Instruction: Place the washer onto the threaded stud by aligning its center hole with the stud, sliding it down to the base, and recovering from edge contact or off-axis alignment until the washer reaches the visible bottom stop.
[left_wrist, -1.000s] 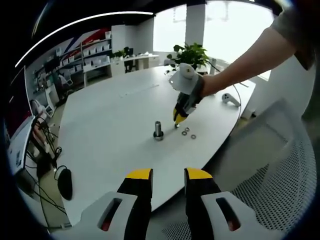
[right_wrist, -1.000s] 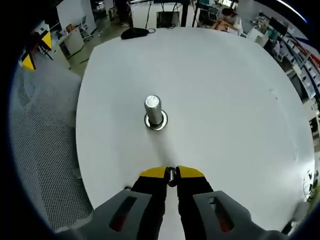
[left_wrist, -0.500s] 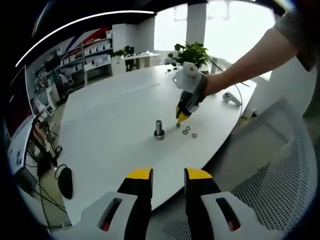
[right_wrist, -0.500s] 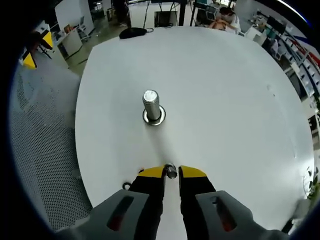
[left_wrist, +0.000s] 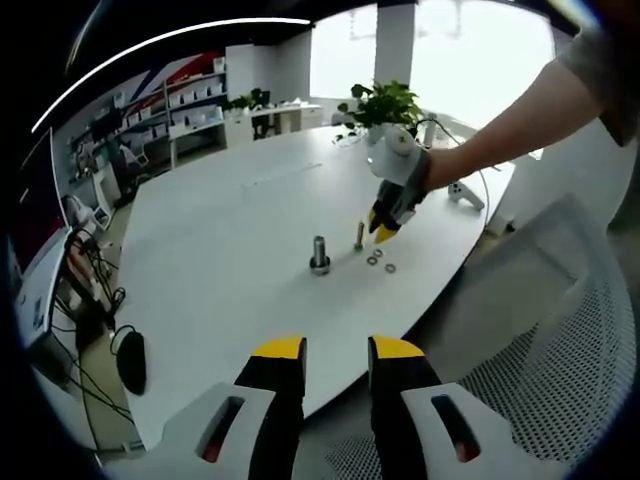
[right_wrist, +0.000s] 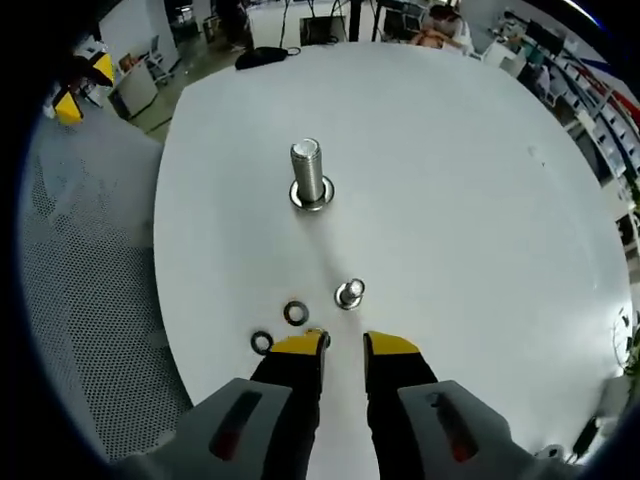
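Note:
A large threaded stud (right_wrist: 310, 178) stands upright on its wide base on the white table (right_wrist: 450, 180); the left gripper view has the stud (left_wrist: 319, 255) mid-table. A small upright bolt (right_wrist: 350, 293) stands just ahead of my right gripper (right_wrist: 344, 345), which is open with nothing between its tips. Two washers (right_wrist: 295, 312) (right_wrist: 261, 342) lie flat to the left of the right gripper's tips. In the left gripper view the right gripper (left_wrist: 384, 228) hovers beside the small bolt (left_wrist: 359, 236) and the washers (left_wrist: 373, 260). My left gripper (left_wrist: 337, 349) is open and held off the table's near edge.
A person's arm (left_wrist: 500, 120) reaches in from the right holding the right gripper. A white mesh chair (left_wrist: 540, 340) is close on the right. A white controller (left_wrist: 462, 193) and a potted plant (left_wrist: 385, 103) are at the table's far end. Cables and a black object (left_wrist: 130, 366) lie on the floor.
The right gripper opened and let go of the small bolt, which now stands on the table. The gripper has drawn back, bringing the washers into its view. The left gripper has stayed still.

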